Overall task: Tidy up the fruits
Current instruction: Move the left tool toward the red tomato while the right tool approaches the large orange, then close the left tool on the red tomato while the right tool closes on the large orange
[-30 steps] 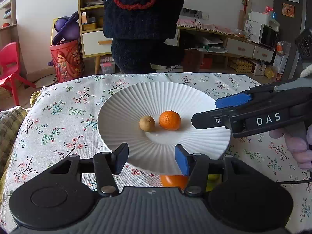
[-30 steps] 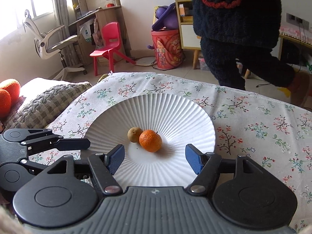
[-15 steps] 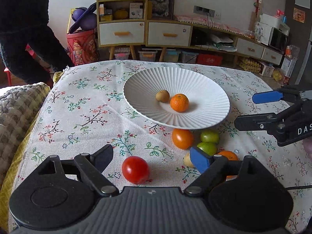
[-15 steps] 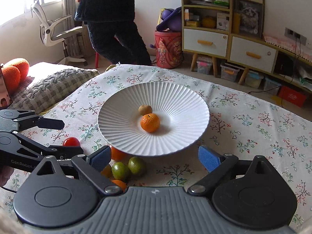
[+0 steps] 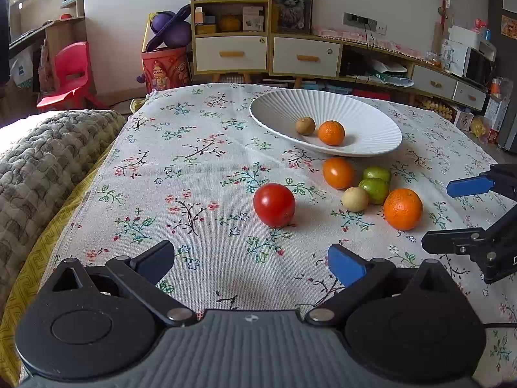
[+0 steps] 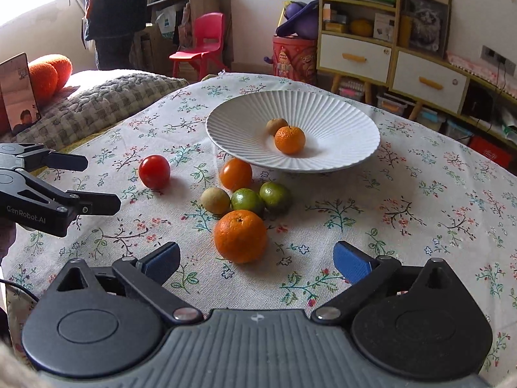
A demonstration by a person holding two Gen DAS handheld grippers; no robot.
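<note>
A white ribbed plate [image 5: 371,119] [image 6: 339,119] holds a small orange [image 5: 331,133] [image 6: 290,140] and a small brown fruit [image 5: 305,125] [image 6: 276,125]. On the cloth in front of it lie a red tomato [image 5: 274,205] [image 6: 154,172], an orange tomato [image 5: 338,172] [image 6: 236,174], two green limes [image 5: 374,190] [image 6: 247,201], a pale small fruit [image 5: 354,199] [image 6: 215,200] and a large orange [image 5: 402,209] [image 6: 240,236]. My left gripper [image 5: 250,260] is open and empty, just short of the red tomato. My right gripper [image 6: 257,258] is open and empty, just short of the large orange.
The table carries a floral cloth [image 5: 194,168]. A grey knit blanket [image 5: 38,161] lies off the left edge. Shelves, drawers and a red chair [image 5: 69,71] stand behind. A person [image 6: 110,9] stands far left by the window.
Both grippers have pulled back and lower from over the plate. The loose fruits in front of the plate now show in full. The person has walked away to the left.
</note>
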